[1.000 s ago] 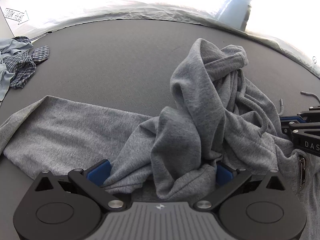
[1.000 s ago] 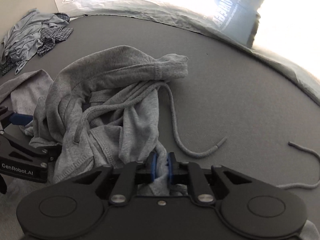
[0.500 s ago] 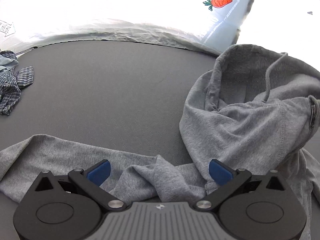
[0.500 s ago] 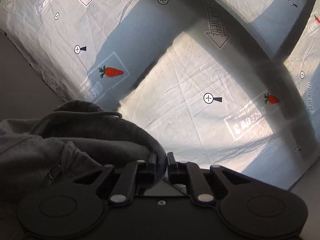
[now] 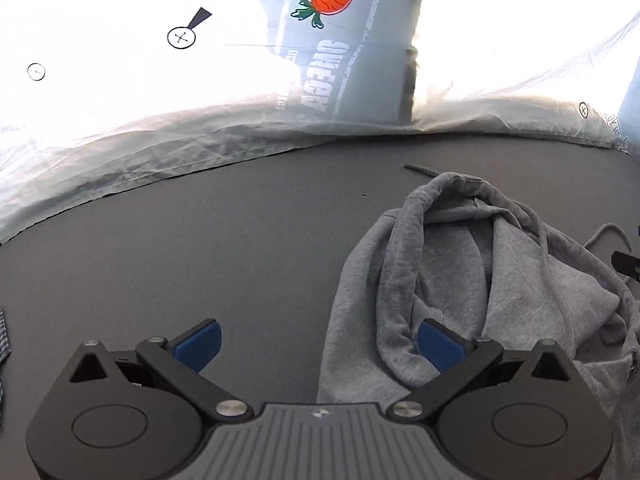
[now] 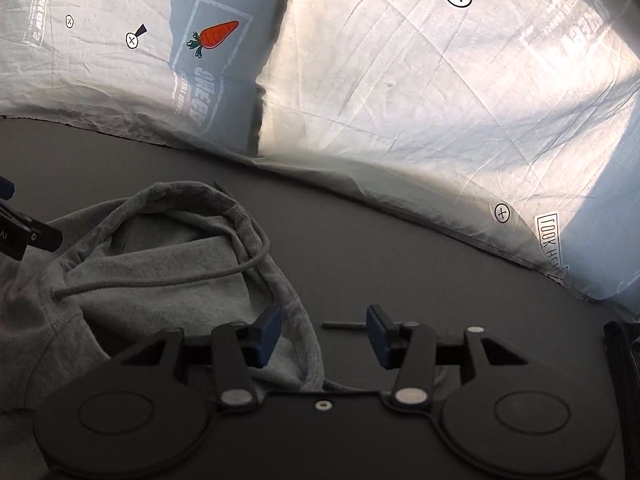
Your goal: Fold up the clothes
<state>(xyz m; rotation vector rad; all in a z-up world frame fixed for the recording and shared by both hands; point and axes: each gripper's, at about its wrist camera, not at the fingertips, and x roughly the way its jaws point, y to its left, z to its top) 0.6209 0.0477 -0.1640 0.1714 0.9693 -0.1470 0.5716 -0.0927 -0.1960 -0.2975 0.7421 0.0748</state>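
A grey hoodie point(image 5: 460, 280) lies crumpled on the dark table point(image 5: 200, 248), hood opening up, in the right half of the left wrist view. My left gripper point(image 5: 318, 344) is open wide; its right pad touches the hood's rim and bare table lies between the jaws. In the right wrist view the hoodie point(image 6: 140, 280) fills the lower left, with its drawstring point(image 6: 160, 280) across it. My right gripper point(image 6: 323, 336) is opening: the hood's edge lies loose between the jaws and neither pad presses on it. The left gripper's black body point(image 6: 24, 232) shows at the left edge.
A white sheet point(image 6: 400, 100) printed with carrots and markers rises behind the table's far edge. A loose cord end point(image 6: 344, 324) lies on the table near my right gripper. A strip of checked cloth point(image 5: 3, 344) shows at the far left.
My right gripper was shut on hoodie fabric, lifted it, and has now let go with the hood down on the table. My left gripper moved along the table, leaving the sleeve.
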